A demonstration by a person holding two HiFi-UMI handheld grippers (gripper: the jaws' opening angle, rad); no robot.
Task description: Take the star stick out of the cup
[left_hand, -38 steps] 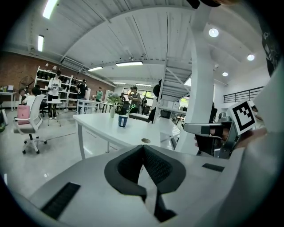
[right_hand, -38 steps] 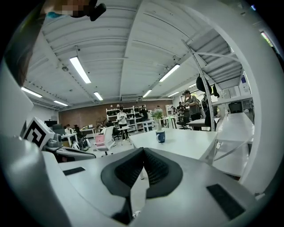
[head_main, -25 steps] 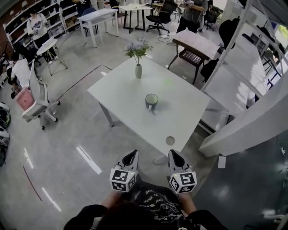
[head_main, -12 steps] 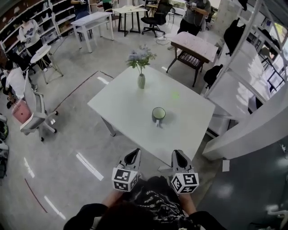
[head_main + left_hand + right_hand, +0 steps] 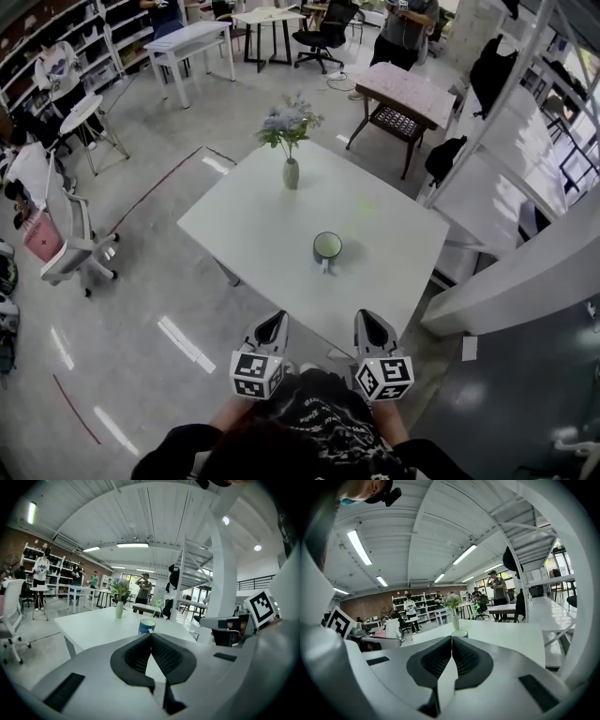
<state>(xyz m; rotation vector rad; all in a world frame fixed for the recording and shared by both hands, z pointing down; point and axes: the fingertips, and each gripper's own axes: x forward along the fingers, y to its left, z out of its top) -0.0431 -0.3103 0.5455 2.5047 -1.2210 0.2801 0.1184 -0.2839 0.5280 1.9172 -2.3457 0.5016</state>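
The white tabletop (image 5: 253, 216) carries a flower vase (image 5: 292, 173) beyond the cup (image 5: 327, 247), and the star stick (image 5: 159, 603) leans in that cup. The left tool (image 5: 151, 634) and right tool (image 5: 451, 638) hang short of the cup, jaws together and empty. If they arrive shut, they may knock the thin stick or tip the cup.

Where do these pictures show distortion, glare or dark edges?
Head view: fisheye bows the white square table; pale glare streaks lie on the glossy grey floor. Left gripper view: black corners, a bright ceiling strip light. Right gripper view: the white ceiling curves strongly.
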